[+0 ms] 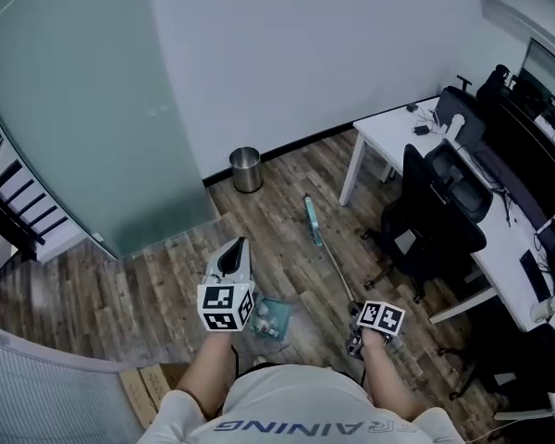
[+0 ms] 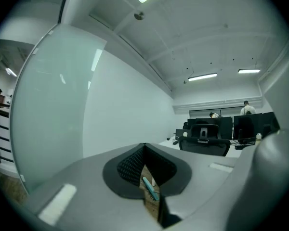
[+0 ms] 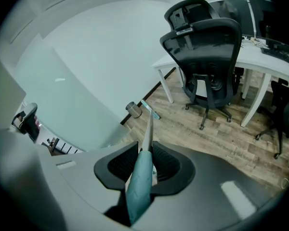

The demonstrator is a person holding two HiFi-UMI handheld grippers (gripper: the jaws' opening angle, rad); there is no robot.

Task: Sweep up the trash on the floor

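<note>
The right gripper (image 3: pixel 145 154) clamped the near end of the teal-handled metal broom (image 1: pixel 326 248); the left gripper (image 1: pixel 233 253) was closed on nothing. The pale trash heap (image 1: pixel 270 318) lay near the person's feet. Held one-handed, the broom might twist in the pads or clip the black office chair (image 1: pixel 439 213) on the right.

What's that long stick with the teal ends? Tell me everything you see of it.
A broom: a thin metal-looking pole with a teal grip sleeve at the near end and a narrow teal head at the far end. The right gripper is shut on the sleeve. It slants down toward the wooden floor; whether the head touches is unclear.
</note>
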